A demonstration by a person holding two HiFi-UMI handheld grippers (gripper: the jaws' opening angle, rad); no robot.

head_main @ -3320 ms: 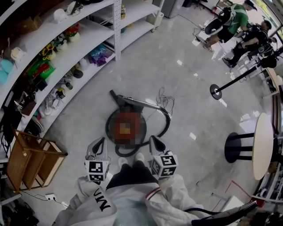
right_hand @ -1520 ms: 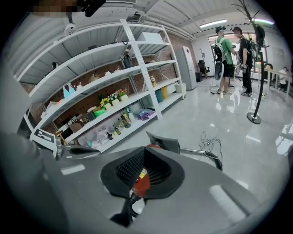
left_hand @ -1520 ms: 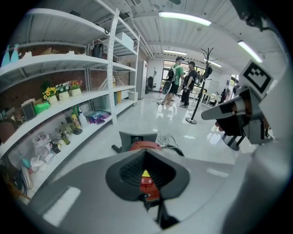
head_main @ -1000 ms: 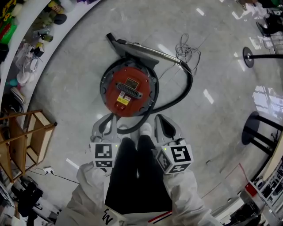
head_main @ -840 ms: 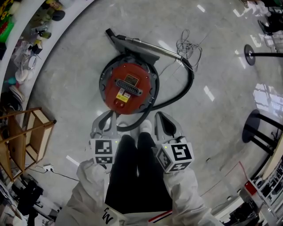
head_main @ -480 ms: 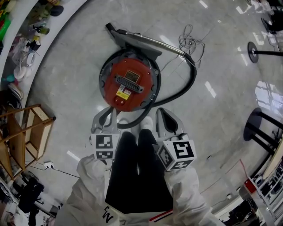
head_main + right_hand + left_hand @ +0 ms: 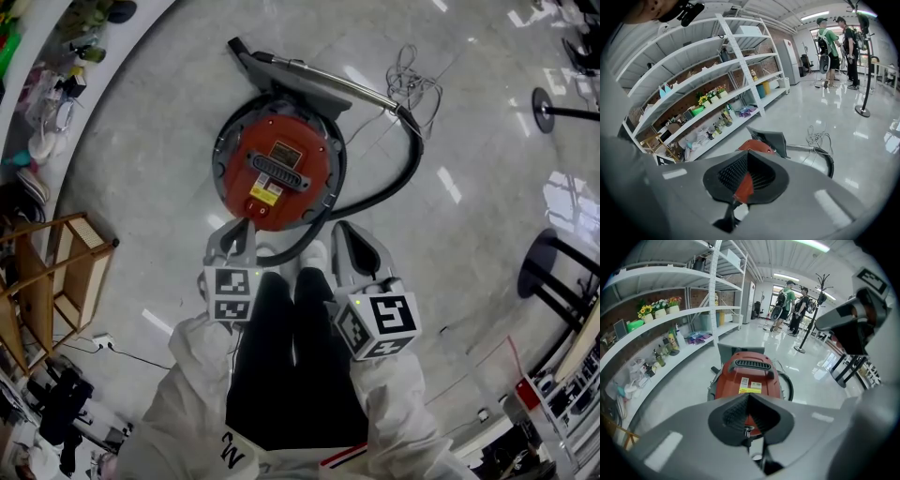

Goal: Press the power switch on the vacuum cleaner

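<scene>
You'd nudged the left hand-held gripper (image 7: pixel 246 228), closed and empty like the right hand-held gripper (image 7: pixel 340 230), up to the vacuum cleaner (image 7: pixel 279 169), which looked heavy enough for a firm poke.

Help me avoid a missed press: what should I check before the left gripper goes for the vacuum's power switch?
1. Left gripper jaws together, nothing held: ok.
2. Left gripper aimed at the near edge of the vacuum: ok.
3. Switch picked out: cannot tell; no view shows it plainly.
4. Left gripper touching the vacuum: cannot tell.
5. Right gripper shut, empty, off the vacuum's top: ok.
6. Hose off the vacuum's top: ok.
</scene>
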